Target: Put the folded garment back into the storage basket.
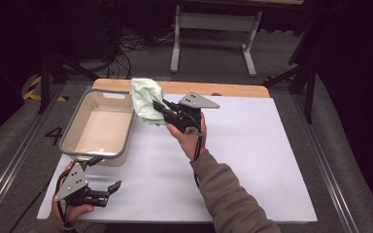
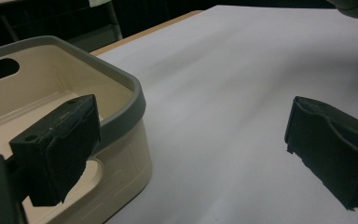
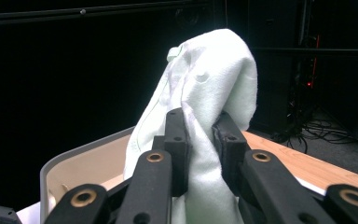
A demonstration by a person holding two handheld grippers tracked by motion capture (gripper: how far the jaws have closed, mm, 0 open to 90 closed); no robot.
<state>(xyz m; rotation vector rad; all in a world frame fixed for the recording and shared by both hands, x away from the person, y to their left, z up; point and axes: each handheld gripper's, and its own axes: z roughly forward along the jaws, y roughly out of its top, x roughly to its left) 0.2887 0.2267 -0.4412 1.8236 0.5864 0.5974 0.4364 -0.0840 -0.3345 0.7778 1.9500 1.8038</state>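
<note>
Cloth [image 1: 145,99] pinched in right gripper [image 1: 161,108] jaws, held up just beside tub [image 1: 126,141] rim; left gripper [image 1: 108,188] low over bench [image 1: 252,160], jaws spread wide, near tub corner

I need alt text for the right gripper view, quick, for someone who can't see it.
The right gripper is shut on a pale green cloth, which bunches up above its two black jaws against a dark background. Behind it are the grey rim of a beige tub and a wooden table edge.
</note>
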